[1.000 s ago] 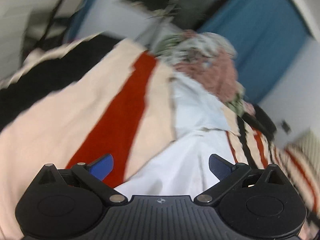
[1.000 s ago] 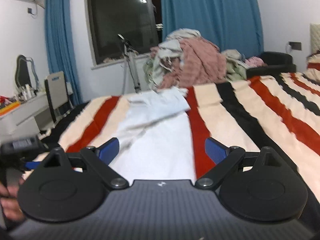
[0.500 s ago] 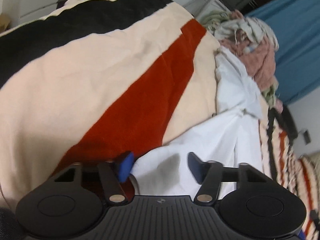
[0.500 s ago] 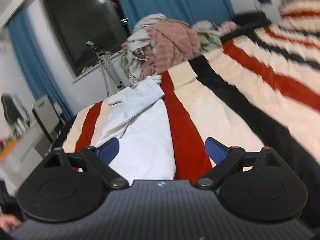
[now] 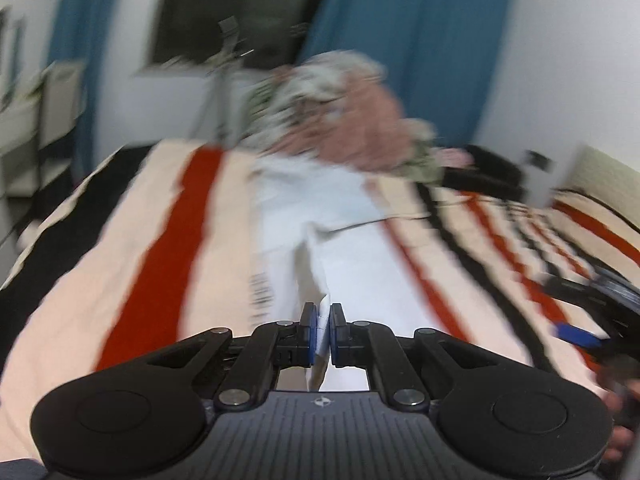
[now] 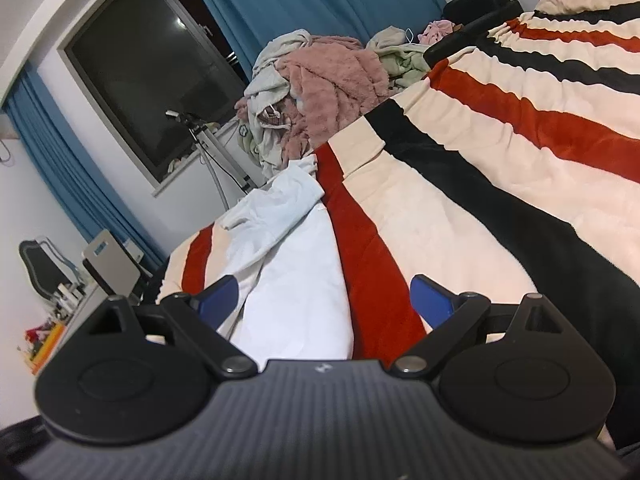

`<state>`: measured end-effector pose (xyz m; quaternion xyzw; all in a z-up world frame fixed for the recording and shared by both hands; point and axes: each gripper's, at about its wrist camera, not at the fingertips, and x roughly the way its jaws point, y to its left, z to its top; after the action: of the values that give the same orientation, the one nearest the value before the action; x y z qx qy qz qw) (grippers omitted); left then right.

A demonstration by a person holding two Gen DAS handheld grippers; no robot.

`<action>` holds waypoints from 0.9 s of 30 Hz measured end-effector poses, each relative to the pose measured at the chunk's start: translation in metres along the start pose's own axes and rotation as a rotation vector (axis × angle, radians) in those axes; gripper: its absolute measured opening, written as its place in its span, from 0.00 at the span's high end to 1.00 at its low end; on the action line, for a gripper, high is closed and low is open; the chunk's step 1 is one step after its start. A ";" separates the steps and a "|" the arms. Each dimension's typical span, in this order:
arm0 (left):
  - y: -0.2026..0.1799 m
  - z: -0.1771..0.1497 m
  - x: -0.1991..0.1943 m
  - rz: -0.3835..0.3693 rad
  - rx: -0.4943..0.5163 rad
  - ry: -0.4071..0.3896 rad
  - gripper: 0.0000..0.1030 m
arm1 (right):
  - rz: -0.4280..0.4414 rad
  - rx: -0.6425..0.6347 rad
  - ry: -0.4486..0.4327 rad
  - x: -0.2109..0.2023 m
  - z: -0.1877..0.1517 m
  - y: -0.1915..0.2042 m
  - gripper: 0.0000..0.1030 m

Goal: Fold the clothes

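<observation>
A white garment [image 5: 344, 248] lies lengthwise on the striped bedspread [image 5: 160, 240], blurred in the left wrist view. My left gripper [image 5: 323, 328] is closing on the garment's near edge, and a fold of white cloth is pinched between its blue pads. In the right wrist view the same garment [image 6: 296, 280] stretches away over a red stripe of the bedspread [image 6: 440, 220]. My right gripper [image 6: 325, 298] stands open low over the garment's near right part, pads off the cloth. The right gripper's blue finger [image 5: 576, 334] shows at the left view's right edge.
A heap of pink, grey and green clothes [image 6: 320, 92] sits at the bed's far end, below blue curtains and a dark window. A tripod [image 6: 208, 148] stands beside the bed. A chair [image 6: 112, 264] and cluttered desk lie at the left. A hand [image 5: 616, 400] holds the right gripper.
My left gripper went from wide open to shut on the garment's near edge, rolled level and lifted. My right gripper rolled and slid lower beside the garment, staying open.
</observation>
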<state>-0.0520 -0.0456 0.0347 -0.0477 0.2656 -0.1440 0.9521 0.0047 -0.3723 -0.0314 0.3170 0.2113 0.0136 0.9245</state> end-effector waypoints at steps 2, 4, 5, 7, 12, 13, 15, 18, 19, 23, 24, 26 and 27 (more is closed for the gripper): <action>-0.030 -0.009 0.008 -0.060 0.040 0.027 0.94 | -0.005 -0.004 -0.009 0.000 0.003 -0.002 0.09; -0.053 -0.023 0.025 -0.085 0.077 0.076 0.94 | -0.016 -0.012 -0.013 0.000 0.004 -0.004 0.09; -0.061 -0.031 0.035 -0.092 0.090 0.106 0.94 | -0.020 -0.011 -0.007 0.001 0.005 -0.007 0.09; -0.064 -0.045 0.058 -0.101 0.078 0.183 0.93 | -0.014 0.000 0.025 0.006 0.005 -0.011 0.09; -0.051 -0.057 0.078 -0.156 0.011 0.303 0.72 | 0.033 0.052 0.163 0.026 0.000 -0.020 0.09; -0.043 -0.054 0.077 -0.167 -0.011 0.307 0.59 | 0.042 0.061 0.185 0.029 -0.001 -0.021 0.09; -0.026 -0.045 0.074 -0.190 -0.058 0.311 0.43 | 0.056 0.083 0.217 0.035 -0.004 -0.022 0.09; 0.009 -0.037 0.065 -0.195 -0.169 0.315 0.35 | 0.064 0.132 0.264 0.044 -0.011 -0.025 0.09; 0.022 -0.034 0.065 -0.185 -0.204 0.308 0.29 | 0.061 0.154 0.285 0.048 -0.014 -0.027 0.09; 0.075 -0.028 0.071 -0.122 -0.370 0.278 0.17 | 0.038 0.234 0.359 0.060 -0.026 -0.036 0.09; 0.085 -0.029 0.075 -0.119 -0.417 0.283 0.16 | 0.029 0.244 0.372 0.063 -0.029 -0.037 0.09; 0.097 -0.035 0.087 -0.120 -0.483 0.321 0.16 | 0.004 0.252 0.397 0.068 -0.036 -0.037 0.09; 0.103 -0.039 0.093 -0.121 -0.514 0.342 0.17 | -0.006 0.251 0.407 0.070 -0.039 -0.036 0.09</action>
<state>0.0296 0.0238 -0.0615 -0.2778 0.4461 -0.1343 0.8401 0.0489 -0.3679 -0.1072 0.4194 0.3943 0.0483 0.8163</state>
